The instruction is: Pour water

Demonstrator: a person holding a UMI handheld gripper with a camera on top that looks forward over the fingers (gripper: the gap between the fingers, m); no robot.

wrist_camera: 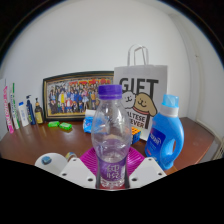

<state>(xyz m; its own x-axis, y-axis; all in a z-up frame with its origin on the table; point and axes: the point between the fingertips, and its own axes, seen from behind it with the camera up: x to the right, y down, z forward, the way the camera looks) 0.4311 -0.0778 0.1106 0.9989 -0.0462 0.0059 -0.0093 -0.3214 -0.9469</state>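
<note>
Water bottle [111,135] (purple cap, clear) pinched upright in claw [111,172], blue detergent bottle [166,130] beside.

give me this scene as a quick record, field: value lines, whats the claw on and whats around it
claw: fingers close around the water bottle, grip looks shut on it
held item: clear water bottle, purple cap on, upright
surface: wooden table
right of bottle: blue detergent bottle
behind bottle: white gift bag
back left: framed group photo
pour state: not started, bottle untilted
</note>
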